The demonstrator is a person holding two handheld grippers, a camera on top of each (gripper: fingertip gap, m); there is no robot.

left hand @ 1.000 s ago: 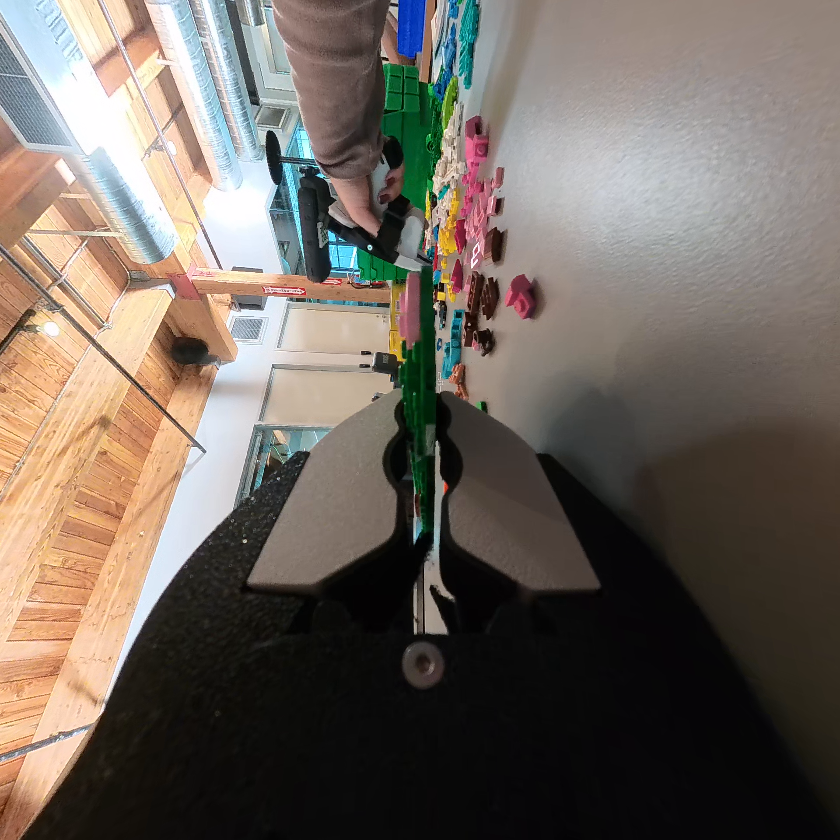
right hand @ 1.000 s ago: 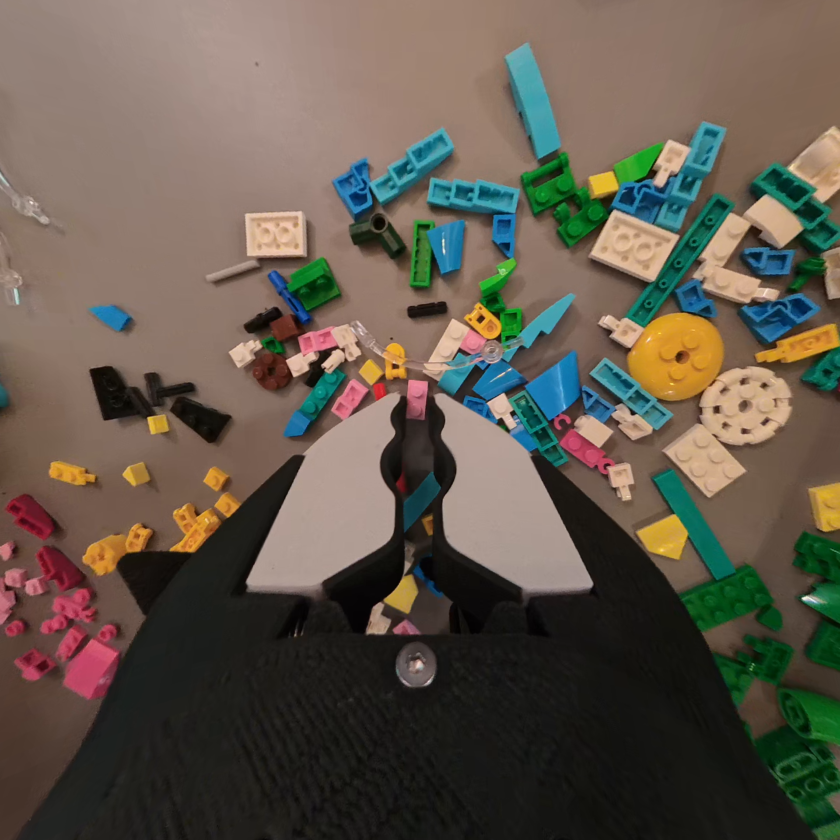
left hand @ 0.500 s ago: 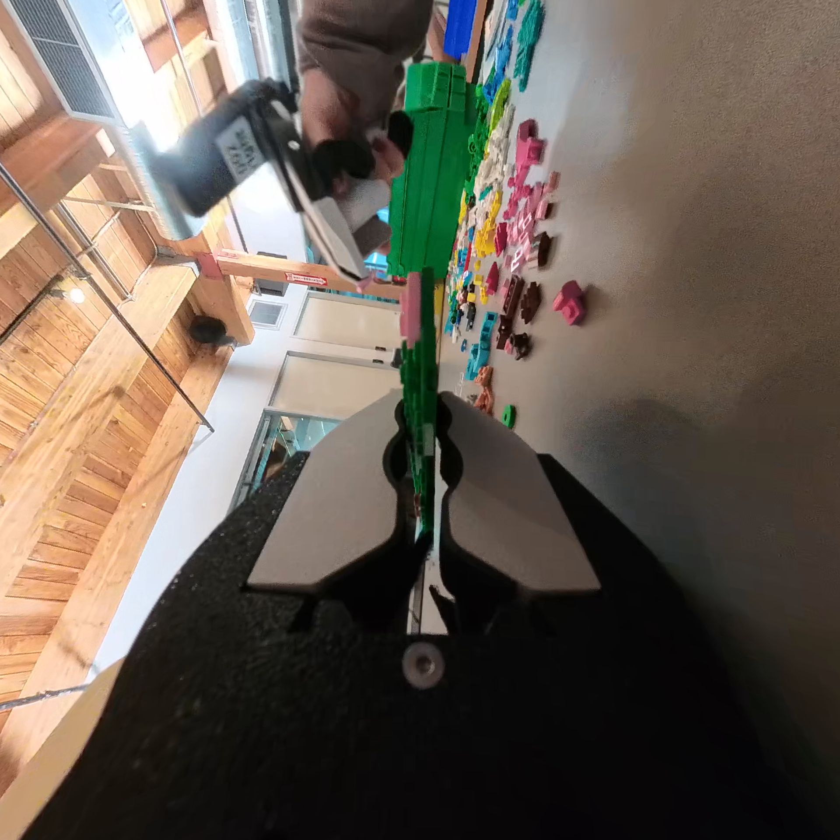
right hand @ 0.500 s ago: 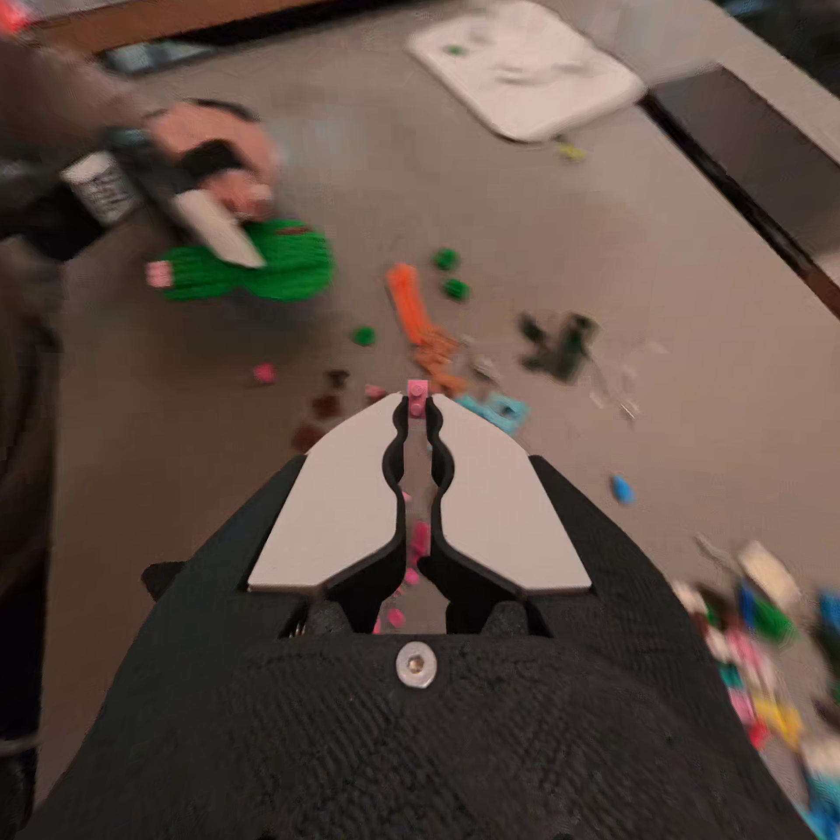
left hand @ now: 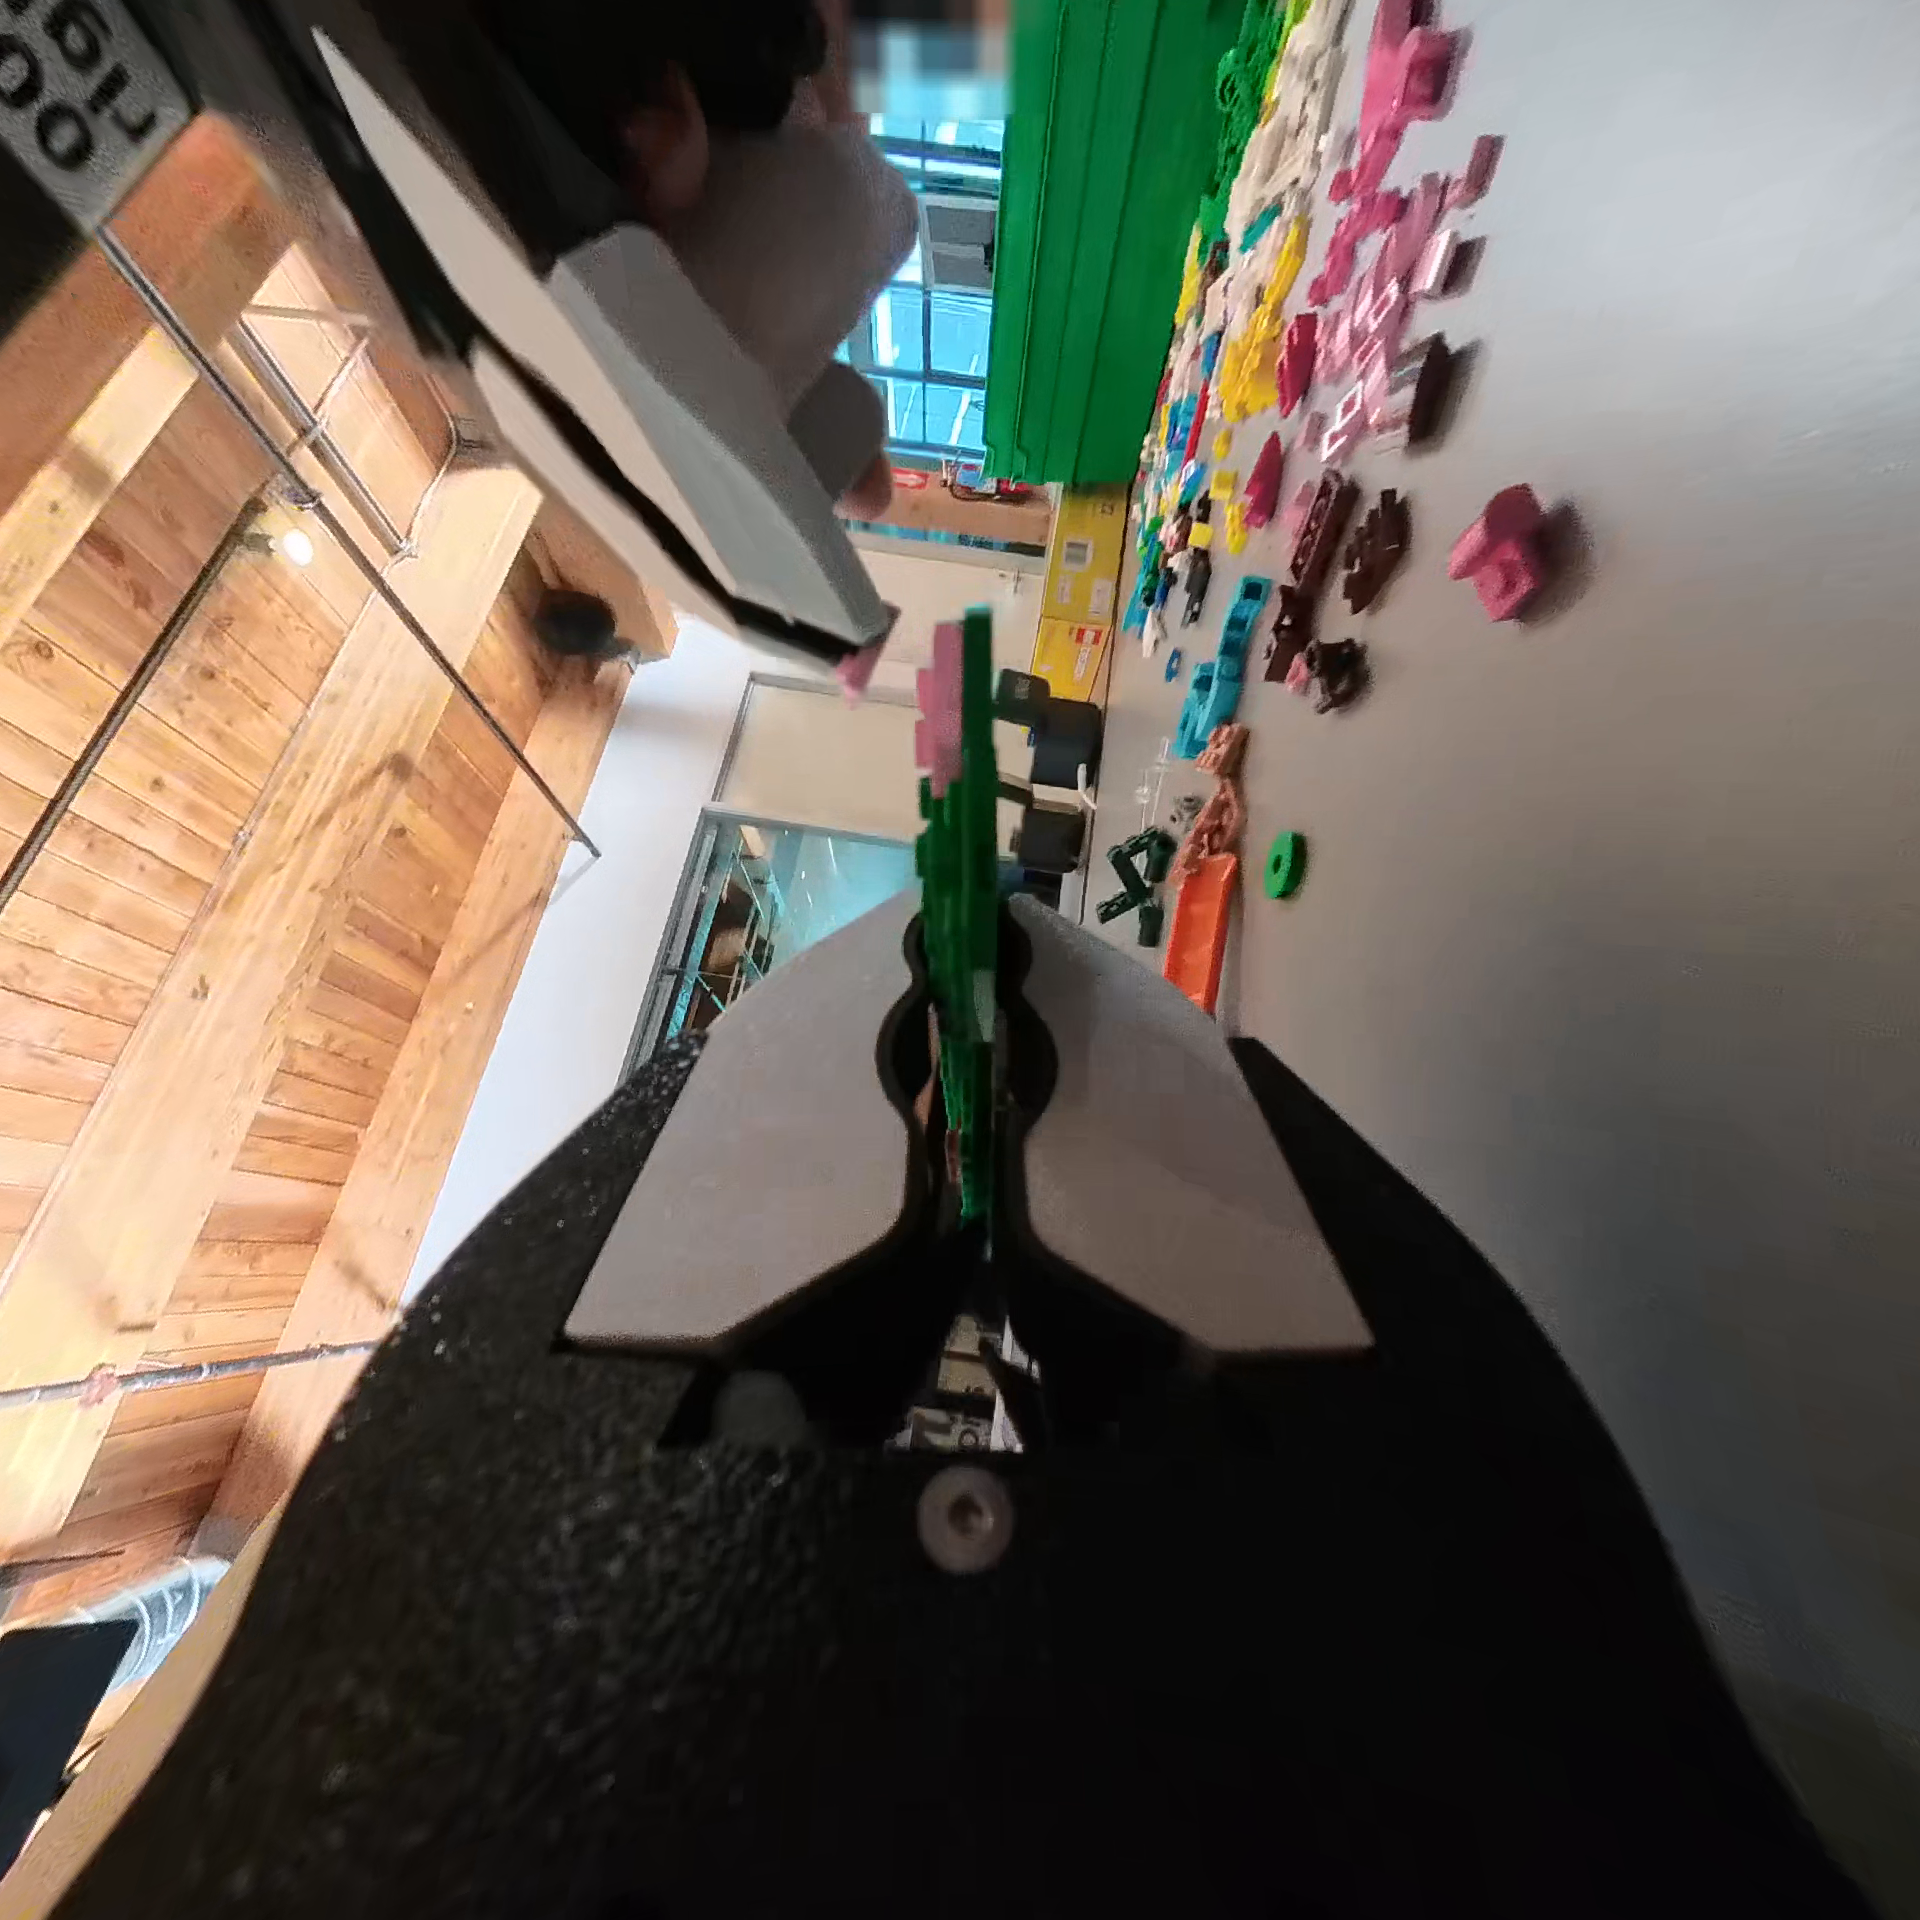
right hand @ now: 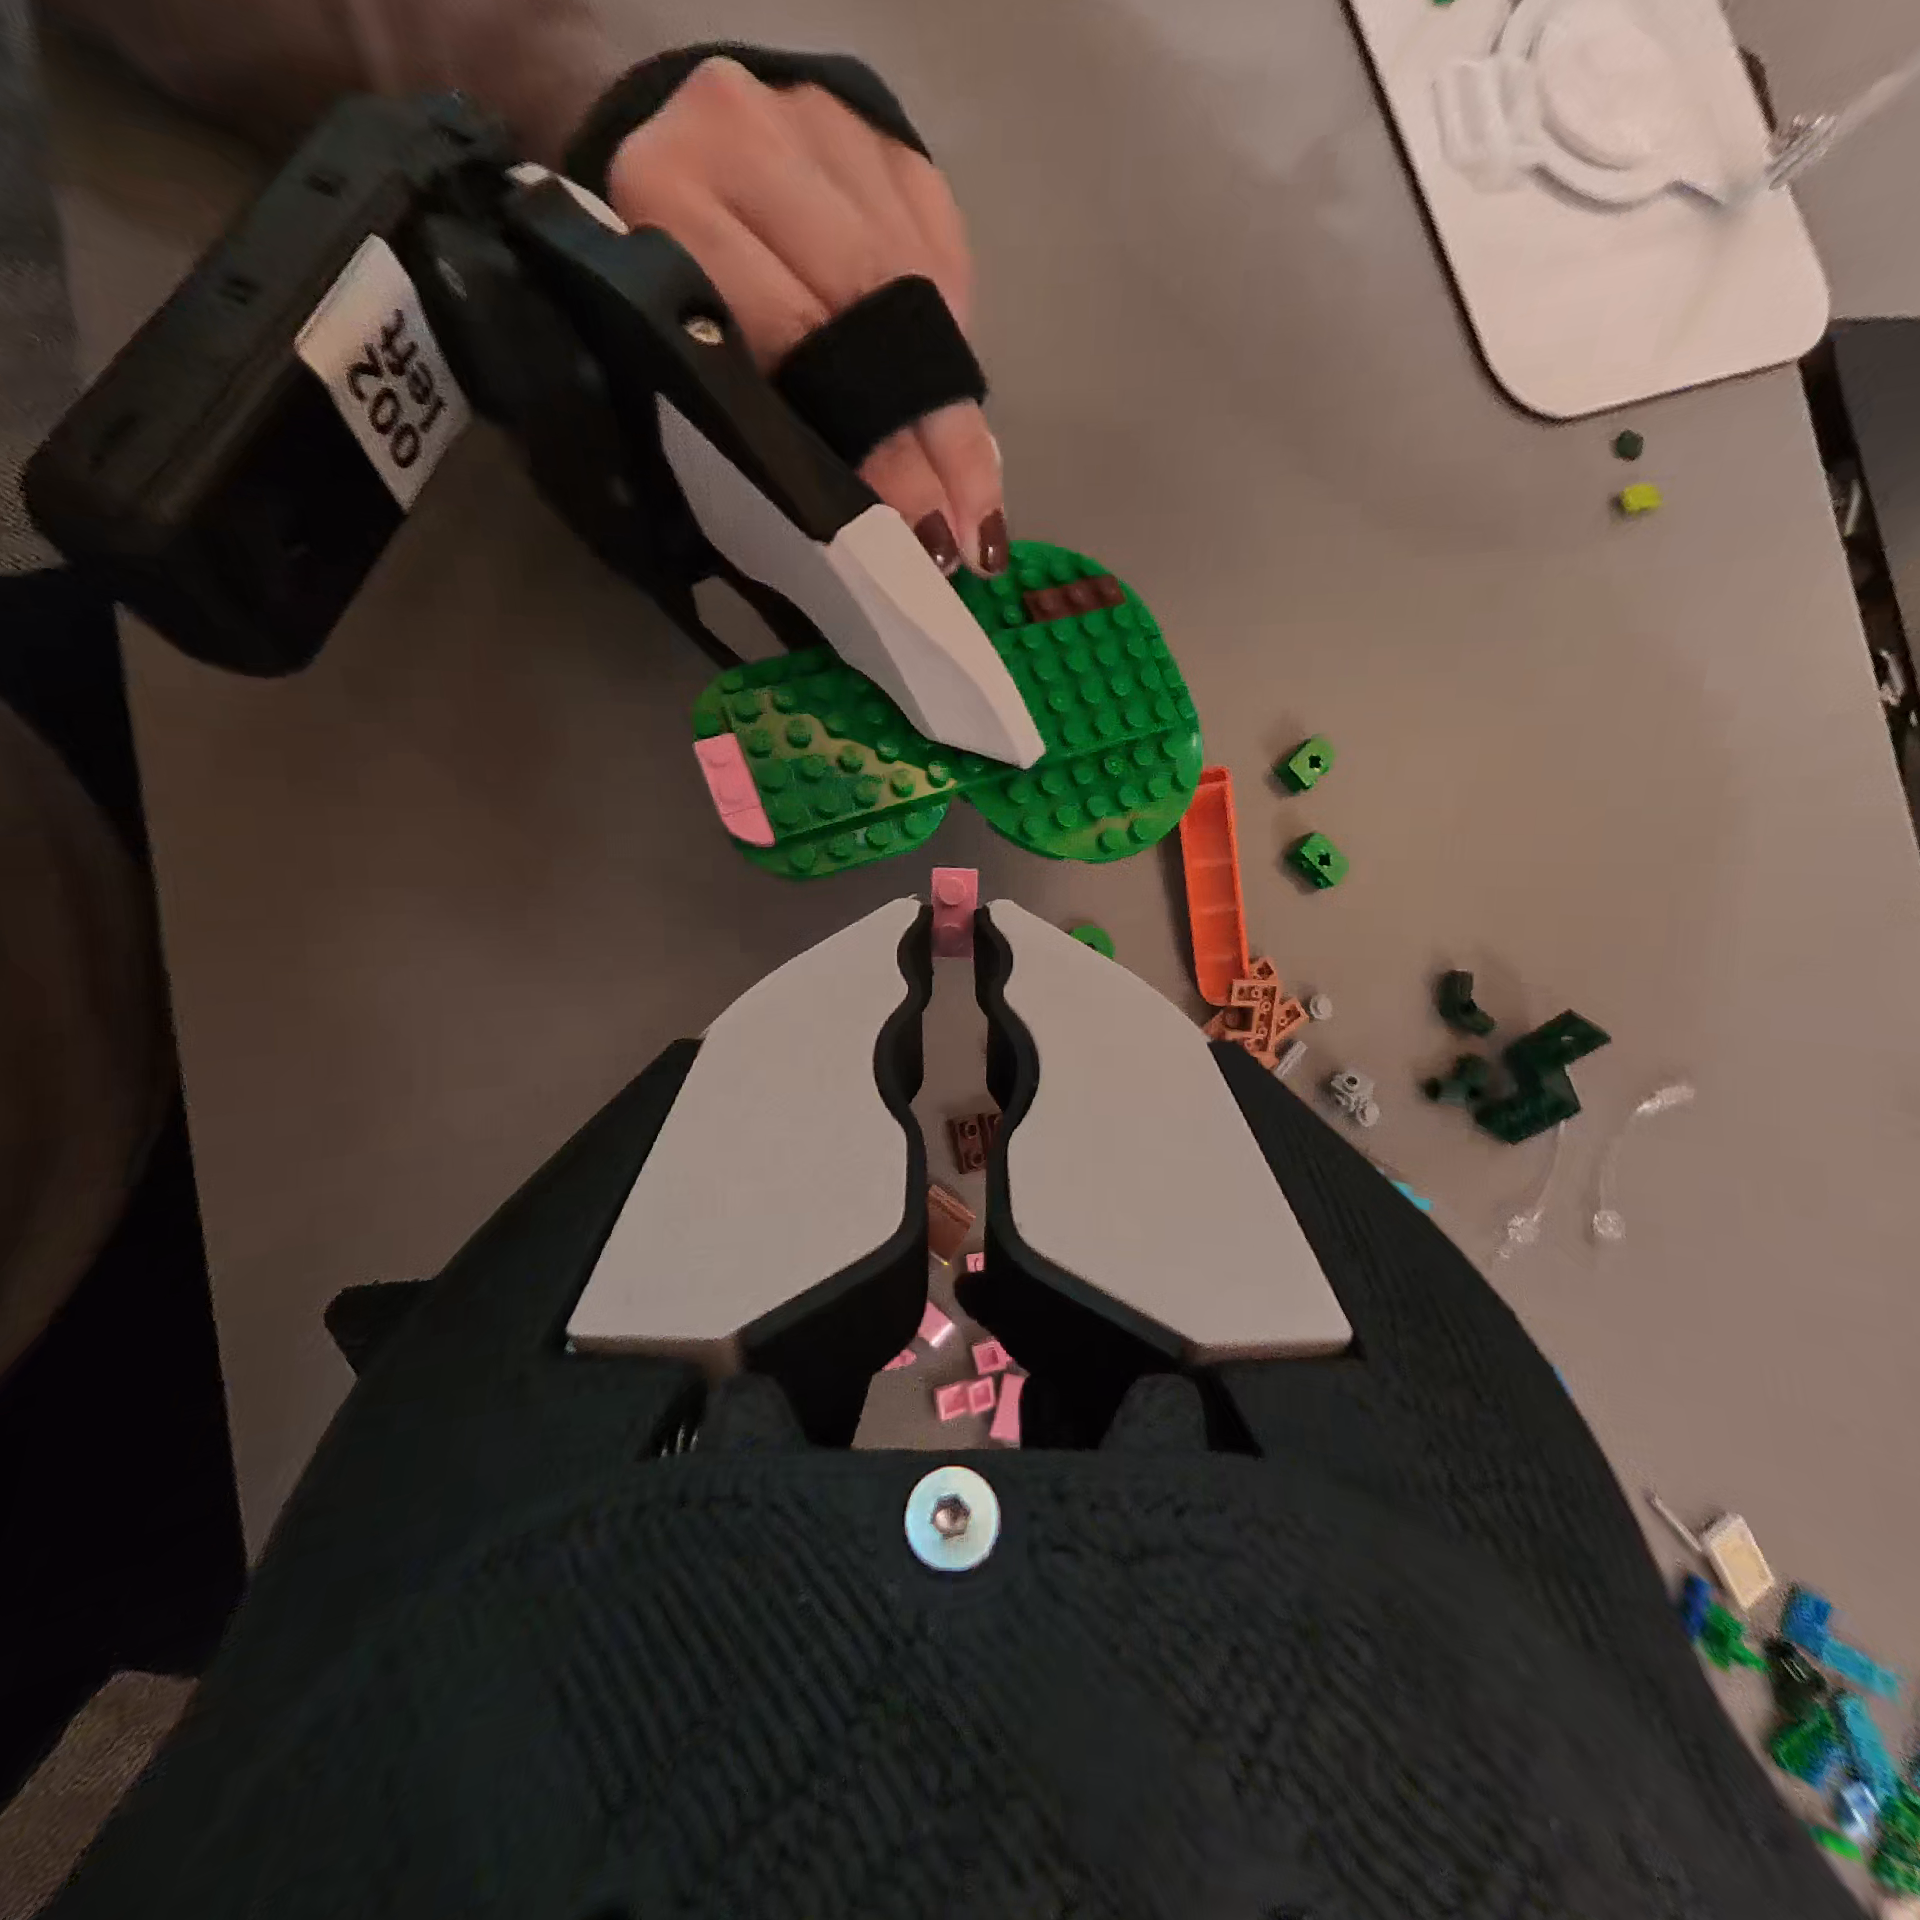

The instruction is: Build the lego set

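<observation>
My right tongs (right hand: 954, 914) pinch a small pink plate (right hand: 953, 902) by its tail, studs toward the camera, just short of the green baseplate assembly (right hand: 1081, 707). My left tongs (right hand: 935, 686) are pressed together on that assembly and hold it edge-on above the worktop (right hand: 1351, 582); a pink plate (right hand: 732, 790) already sits at its near-left rim. In the left wrist view the carried piece (left hand: 860, 665) is close to the fitted pink (left hand: 943, 707) but not touching.

I judge the step is seating this piece beside the fitted one. To do it well I should square the studs to the base, come in straight and press without twisting, with the left tongs bracing.

Room is open on the approach side. An orange piece (right hand: 1214, 883) and two green cubes (right hand: 1311, 810) lie right of the base, a white mat (right hand: 1621, 260) at the far right corner.
</observation>
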